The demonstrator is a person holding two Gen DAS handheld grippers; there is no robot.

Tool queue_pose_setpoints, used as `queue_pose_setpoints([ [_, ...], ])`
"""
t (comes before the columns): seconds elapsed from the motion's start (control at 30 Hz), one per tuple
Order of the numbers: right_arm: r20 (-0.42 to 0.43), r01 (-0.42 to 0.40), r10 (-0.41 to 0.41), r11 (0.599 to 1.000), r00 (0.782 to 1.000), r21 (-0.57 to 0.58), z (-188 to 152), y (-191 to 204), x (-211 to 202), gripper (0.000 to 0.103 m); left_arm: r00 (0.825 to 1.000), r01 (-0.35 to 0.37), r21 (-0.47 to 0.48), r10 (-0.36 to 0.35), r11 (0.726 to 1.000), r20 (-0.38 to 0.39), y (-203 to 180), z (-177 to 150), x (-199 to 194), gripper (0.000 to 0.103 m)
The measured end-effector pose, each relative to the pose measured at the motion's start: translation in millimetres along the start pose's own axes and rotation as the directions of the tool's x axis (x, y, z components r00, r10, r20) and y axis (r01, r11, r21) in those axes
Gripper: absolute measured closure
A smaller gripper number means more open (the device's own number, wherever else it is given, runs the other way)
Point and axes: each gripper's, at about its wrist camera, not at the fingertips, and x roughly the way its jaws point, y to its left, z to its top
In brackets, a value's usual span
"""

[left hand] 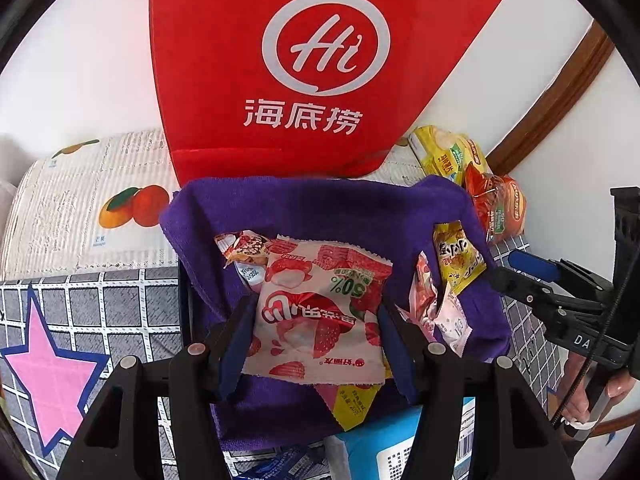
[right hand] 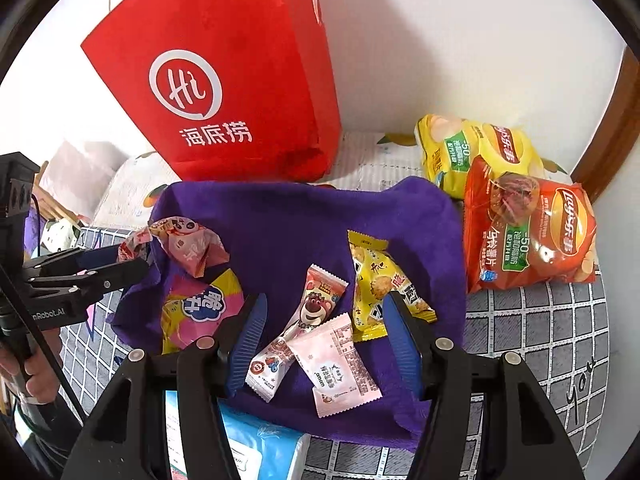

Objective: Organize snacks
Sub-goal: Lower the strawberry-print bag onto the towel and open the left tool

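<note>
Left wrist: crinkly foil strawberry packet (left hand: 320,312) over fuzzy purple towel (left hand: 320,208).

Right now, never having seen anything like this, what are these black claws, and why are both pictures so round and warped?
There is no robot here. A person holds a two-finger claw in each hand, and a wide-angle camera on each claw looks along its fingers, hence the warping. One picture comes from the left gripper, which seems to pinch a strawberry-print packet by its sides. The other comes from the right gripper, open and holding nothing, above a purple cloth that holds small snack packets, one with a bear packet design. Behind stands a red bag. Beside the cloth lie a yellow chip bag and an orange chip bag.
</note>
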Motion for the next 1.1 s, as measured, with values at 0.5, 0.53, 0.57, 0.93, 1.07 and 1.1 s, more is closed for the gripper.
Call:
queue_pose_setpoints([
  [0.5, 0.026, 0.025, -0.025, 1.0, 0.999, -0.013, -1, 7, -6, 0.043, 0.999, 0.005, 0.0, -0.005, 1.0, -0.035, -1, 1, 7, 0.045],
  [0.53, 0.026, 0.027, -0.026, 1.0, 0.999, -0.015, -1, 8, -6, 0.043, 0.999, 0.006, 0.0, -0.006, 1.0, -0.037, -1, 1, 7, 0.045],
  [0.57, 0.026, 0.028, -0.027, 0.999, 0.999, -0.016, -1, 8, -6, 0.043, 0.999, 0.006, 0.002, -0.006, 1.0, -0.041, -1, 1, 8, 0.045],
  [0.93, 0.029, 0.037, -0.036, 0.998, 0.999, -0.042, -2, 12, -5, 0.043, 0.997, 0.009, 0.017, -0.007, 1.0, -0.077, -4, 0, 18, 0.045],
  [1.07, 0.029, 0.038, -0.037, 0.999, 0.999, -0.035, -1, 11, -5, 0.043, 0.997, 0.009, 0.018, -0.008, 1.0, -0.081, -6, -1, 19, 0.044],
  [1.1, 0.029, 0.038, -0.037, 0.999, 0.999, -0.034, -1, 11, -5, 0.043, 0.997, 0.01, 0.018, -0.008, 1.0, -0.083, -6, -1, 20, 0.044],
])
